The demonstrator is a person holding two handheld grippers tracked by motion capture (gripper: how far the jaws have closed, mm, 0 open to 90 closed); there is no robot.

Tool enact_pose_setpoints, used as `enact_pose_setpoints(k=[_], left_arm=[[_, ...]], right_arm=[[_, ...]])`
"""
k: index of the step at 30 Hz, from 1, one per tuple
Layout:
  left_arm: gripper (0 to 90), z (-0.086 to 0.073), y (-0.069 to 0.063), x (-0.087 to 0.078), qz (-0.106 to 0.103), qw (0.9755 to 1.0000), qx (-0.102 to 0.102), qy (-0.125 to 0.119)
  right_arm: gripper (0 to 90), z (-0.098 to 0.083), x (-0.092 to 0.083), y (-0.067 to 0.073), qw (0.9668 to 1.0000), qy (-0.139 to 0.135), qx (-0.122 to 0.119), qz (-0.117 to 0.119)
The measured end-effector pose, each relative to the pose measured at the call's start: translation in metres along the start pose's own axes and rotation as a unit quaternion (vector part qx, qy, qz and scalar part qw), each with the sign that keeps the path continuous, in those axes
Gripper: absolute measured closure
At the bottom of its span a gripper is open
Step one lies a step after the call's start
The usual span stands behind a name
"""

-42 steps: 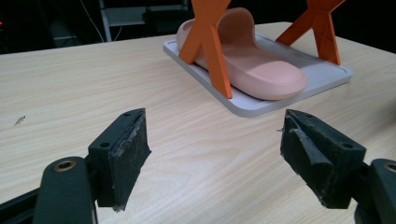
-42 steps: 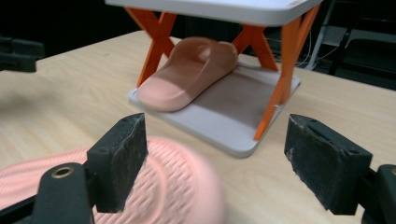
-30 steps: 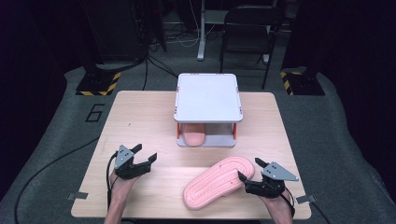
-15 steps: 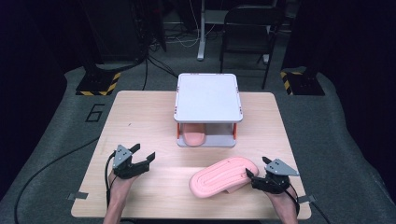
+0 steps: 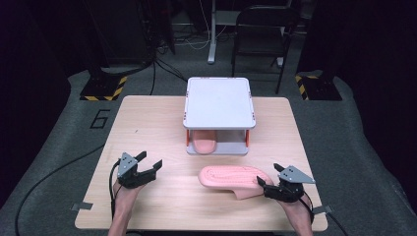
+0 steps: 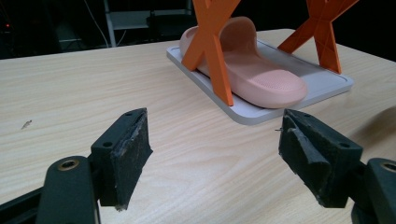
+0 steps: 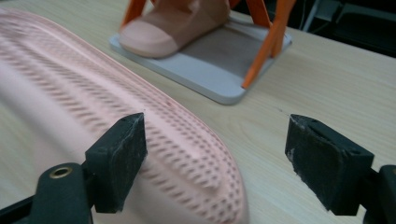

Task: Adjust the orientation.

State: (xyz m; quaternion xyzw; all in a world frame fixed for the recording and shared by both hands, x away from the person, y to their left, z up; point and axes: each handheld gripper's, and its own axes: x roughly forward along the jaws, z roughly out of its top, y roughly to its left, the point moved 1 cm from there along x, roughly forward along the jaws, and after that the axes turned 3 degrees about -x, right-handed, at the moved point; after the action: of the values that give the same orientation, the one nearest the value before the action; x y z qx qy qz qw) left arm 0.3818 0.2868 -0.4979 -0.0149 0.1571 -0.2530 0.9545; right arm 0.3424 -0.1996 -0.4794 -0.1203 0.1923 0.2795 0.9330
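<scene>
The high view looks forward and down from above the person's side of the light wooden table (image 5: 162, 211), far enough off to take in the whole tabletop and the dark floor beyond.

The left gripper view rides low and close behind its own two black jaws, facing level across the tabletop; past the jaw tips stands the white two-tier shelf on orange X-shaped legs (image 6: 212, 44).

The right gripper view sits equally low and near, with the loose pink ridged rubber slipper (image 7: 140, 130) running between its jaws.

All three views share that shelf (image 5: 219, 103) (image 7: 261, 42) and the pink slipper resting on its lower tray (image 5: 203, 143) (image 6: 257, 70) (image 7: 177, 23).
</scene>
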Motion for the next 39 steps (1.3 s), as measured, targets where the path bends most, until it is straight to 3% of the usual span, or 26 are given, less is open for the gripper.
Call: enact_pose_setpoints(k=[5, 9, 11, 12, 17, 19, 24, 26, 29, 35, 37, 39], left_arm=[[24.8, 0.0, 0.001, 0.0, 0.0, 1.0, -0.002, 0.0], [24.9, 0.0, 0.0, 0.001, 0.001, 1.0, -0.003, -0.003], [25.0, 0.0, 0.0, 0.0, 0.0, 1.0, -0.003, 0.0], [25.0, 0.0, 0.001, 0.0, 0.002, 1.0, -0.005, 0.0], [25.2, 0.0, 0.001, 0.001, 0.002, 1.0, -0.005, -0.002], [25.3, 0.0, 0.0, 0.0, 0.001, 1.0, -0.005, 0.001], [25.4, 0.0, 0.002, -0.001, 0.002, 1.0, -0.009, -0.004], [25.5, 0.0, 0.003, -0.001, 0.002, 0.9999, -0.011, -0.003], [25.5, 0.001, 0.002, -0.001, 0.002, 0.9999, -0.009, -0.004], [25.6, 0.0, 0.003, -0.001, 0.005, 0.9999, -0.014, -0.001], [25.5, 0.0, 0.004, -0.001, 0.004, 0.9999, -0.014, 0.002], [25.5, 0.0, 0.004, -0.001, 0.005, 0.9999, -0.014, 0.0]], right_arm=[[20.1, 0.004, -0.012, 0.011, 0.9993, -0.024, -0.005, 0.029], [20.3, -0.001, -0.008, 0.016, 0.9994, -0.007, -0.014, 0.03], [20.3, -0.004, -0.005, 0.016, 0.9997, -0.006, -0.013, 0.018], [20.3, -0.004, -0.003, 0.018, 0.9998, -0.012, -0.001, 0.013], [18.3, -0.002, 0.004, 0.03, 0.9991, -0.041, 0.011, -0.004], [18.4, -0.002, 0.011, 0.035, 0.9988, -0.044, 0.023, 0.002], [15.3, -0.004, 0.012, 0.051, 0.9976, -0.051, 0.028, -0.038], [14.7, -0.004, 0.012, 0.058, 0.9972, -0.055, 0.032, -0.04], [12.8, -0.005, 0.019, 0.065, 0.9971, -0.051, 0.036, -0.043], [7.2, -0.006, 0.036, 0.073, 0.9935, -0.032, 0.061, -0.09], [1.6, -0.007, 0.042, 0.075, 0.9936, -0.03, 0.059, -0.091], [1.0, -0.007, 0.047, 0.076, 0.9931, -0.019, 0.071, -0.091]])
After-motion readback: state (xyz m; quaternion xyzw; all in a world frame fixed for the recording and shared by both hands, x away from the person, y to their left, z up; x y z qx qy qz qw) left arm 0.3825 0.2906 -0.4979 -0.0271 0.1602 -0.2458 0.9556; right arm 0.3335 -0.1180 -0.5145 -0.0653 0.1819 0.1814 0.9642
